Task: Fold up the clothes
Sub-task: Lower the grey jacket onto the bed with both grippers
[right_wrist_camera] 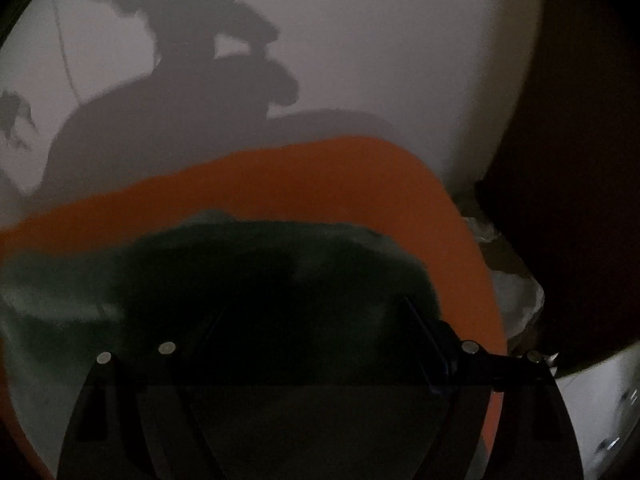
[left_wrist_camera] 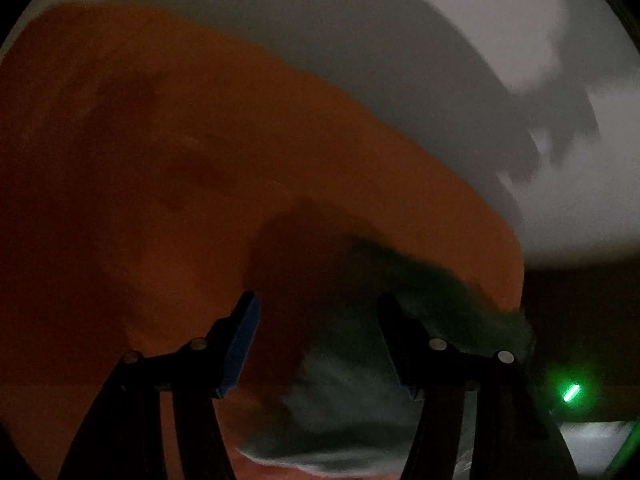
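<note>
We see the left gripper (left_wrist_camera: 318, 316) hanging over an orange surface (left_wrist_camera: 168, 168), its jaws standing well apart with nothing pressed between the blue pads. The green garment (left_wrist_camera: 352, 408), fuzzy and pale at its edge, lies on that surface at about five o'clock in the left wrist view, passing behind the right-hand finger but not clamped by it.

In the right wrist view the same garment (right_wrist_camera: 248, 264) fills the lower half from nine o'clock to three, dark and bunched. The right gripper (right_wrist_camera: 308, 320) sits directly over it with its jaws wide; the left-hand finger is lost in the gloom, so we think no cloth is pinched there, though we cannot be sure. The orange surface (right_wrist_camera: 280, 176) shows as a band at twelve o'clock, with a white wall (right_wrist_camera: 400, 60) beyond.

We judge the fold barely under way, the cloth lying loose and unheld. The chief risk from here is a poor grasp: in this dim light either gripper could close on several bunched layers at once, or on thick pile alone, and the garment would drag crooked or slip free when lifted. Its right end also lies near the orange edge at three o'clock, so a careless pull could slide it off.
</note>
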Tool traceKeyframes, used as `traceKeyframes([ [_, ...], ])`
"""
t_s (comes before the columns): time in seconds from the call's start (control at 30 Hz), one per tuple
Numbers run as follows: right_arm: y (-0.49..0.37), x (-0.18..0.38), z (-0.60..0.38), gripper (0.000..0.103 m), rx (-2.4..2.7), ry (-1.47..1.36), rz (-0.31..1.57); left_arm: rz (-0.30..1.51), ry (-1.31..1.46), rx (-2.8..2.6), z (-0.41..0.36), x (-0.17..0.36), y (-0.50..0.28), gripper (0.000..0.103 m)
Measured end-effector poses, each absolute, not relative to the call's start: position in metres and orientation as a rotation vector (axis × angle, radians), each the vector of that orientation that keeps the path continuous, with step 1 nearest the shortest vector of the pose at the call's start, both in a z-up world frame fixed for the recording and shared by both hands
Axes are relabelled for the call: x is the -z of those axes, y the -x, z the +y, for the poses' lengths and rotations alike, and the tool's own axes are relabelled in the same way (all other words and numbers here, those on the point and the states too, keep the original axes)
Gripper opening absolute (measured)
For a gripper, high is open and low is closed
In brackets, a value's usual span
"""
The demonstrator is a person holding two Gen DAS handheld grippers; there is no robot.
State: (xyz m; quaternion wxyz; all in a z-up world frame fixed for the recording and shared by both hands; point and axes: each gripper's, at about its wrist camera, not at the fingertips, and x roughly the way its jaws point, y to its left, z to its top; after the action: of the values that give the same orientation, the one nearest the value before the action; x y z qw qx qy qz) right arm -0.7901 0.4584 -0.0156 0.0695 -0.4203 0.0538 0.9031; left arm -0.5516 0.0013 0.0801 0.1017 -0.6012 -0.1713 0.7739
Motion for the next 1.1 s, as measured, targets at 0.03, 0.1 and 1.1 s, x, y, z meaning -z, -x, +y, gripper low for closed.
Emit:
traceKeyframes([
  [0.03,0.780,0.006,0.457,0.082,-2.740,1.220,0.195,-0.428,1.703,-2.293,0.031,-0.086,0.532,0.062],
  [0.1,0.756,-0.011,0.449,0.082,-2.808,1.163,0.259,-0.296,1.586,-2.291,0.088,-0.089,0.501,0.064],
  [1.1,0.650,0.030,0.523,0.083,-2.659,1.511,0.722,-0.290,1.793,-2.194,-0.009,-0.017,0.389,0.072],
])
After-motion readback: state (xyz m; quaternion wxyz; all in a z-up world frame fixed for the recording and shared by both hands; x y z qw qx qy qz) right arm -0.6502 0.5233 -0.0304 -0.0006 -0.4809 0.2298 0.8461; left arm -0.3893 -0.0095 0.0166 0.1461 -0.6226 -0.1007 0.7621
